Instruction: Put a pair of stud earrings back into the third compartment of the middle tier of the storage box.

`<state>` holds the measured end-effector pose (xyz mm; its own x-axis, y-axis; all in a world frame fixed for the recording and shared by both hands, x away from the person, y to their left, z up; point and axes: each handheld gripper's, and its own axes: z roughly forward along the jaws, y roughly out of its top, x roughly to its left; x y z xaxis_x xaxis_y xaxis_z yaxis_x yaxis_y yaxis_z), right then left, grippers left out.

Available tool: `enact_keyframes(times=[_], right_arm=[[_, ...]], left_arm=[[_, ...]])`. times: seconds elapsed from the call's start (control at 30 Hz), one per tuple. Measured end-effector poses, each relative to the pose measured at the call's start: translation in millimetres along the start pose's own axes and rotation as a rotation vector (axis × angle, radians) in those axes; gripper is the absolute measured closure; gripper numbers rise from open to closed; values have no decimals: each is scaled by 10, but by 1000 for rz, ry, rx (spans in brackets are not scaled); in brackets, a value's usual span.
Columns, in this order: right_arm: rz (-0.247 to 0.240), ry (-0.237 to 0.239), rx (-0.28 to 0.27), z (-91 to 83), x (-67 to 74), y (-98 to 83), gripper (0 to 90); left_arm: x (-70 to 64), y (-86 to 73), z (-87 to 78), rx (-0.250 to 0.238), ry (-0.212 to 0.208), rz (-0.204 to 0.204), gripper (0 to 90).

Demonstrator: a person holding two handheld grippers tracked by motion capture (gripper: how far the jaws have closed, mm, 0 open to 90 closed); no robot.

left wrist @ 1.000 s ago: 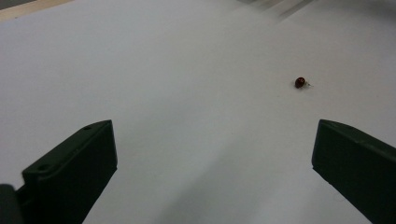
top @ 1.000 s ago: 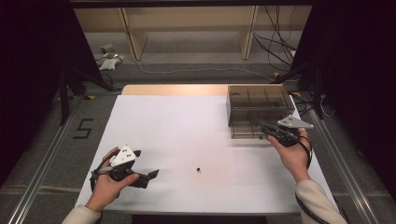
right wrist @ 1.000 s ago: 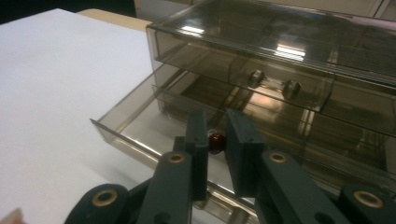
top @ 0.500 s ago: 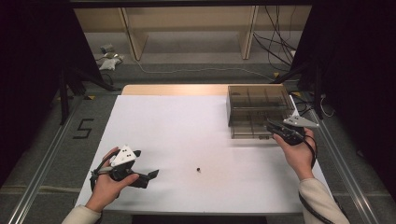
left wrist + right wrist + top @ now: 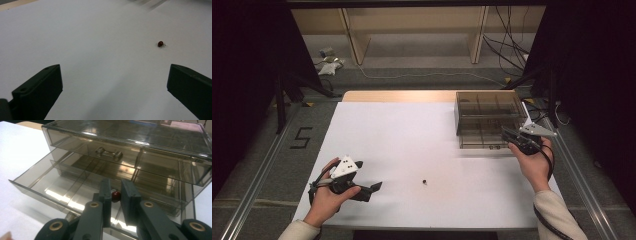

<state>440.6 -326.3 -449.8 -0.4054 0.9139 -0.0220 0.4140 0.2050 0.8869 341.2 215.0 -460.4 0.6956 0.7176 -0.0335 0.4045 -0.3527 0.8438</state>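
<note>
Now right tool (image 5: 115, 192) narrow, pinching a red bead (image 5: 116, 194) over the open drawer (image 5: 45, 185); left tool (image 5: 113, 82) wide, empty.

Two red beads (image 5: 160, 44) (image 5: 115, 194), one drawer box (image 5: 486, 107), two hand-held grippers (image 5: 371, 188) (image 5: 506, 133).

Drawer box (image 5: 160, 157) – smoky clear plastic, glossy; bead (image 5: 116, 194) – shiny dark red; table cover (image 5: 412, 145) – matt white.

Right tongs (image 5: 507, 134) with red bead (image 5: 115, 194) shifted slightly right, beside open drawer (image 5: 57, 185).
</note>
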Motion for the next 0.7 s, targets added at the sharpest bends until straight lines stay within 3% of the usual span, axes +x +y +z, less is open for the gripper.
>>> enact_keyframes(times=[0.7], right_arm=[[20, -49, 7, -9, -123, -39, 801]], left_arm=[[-2, 0, 0, -1, -2, -1, 0]])
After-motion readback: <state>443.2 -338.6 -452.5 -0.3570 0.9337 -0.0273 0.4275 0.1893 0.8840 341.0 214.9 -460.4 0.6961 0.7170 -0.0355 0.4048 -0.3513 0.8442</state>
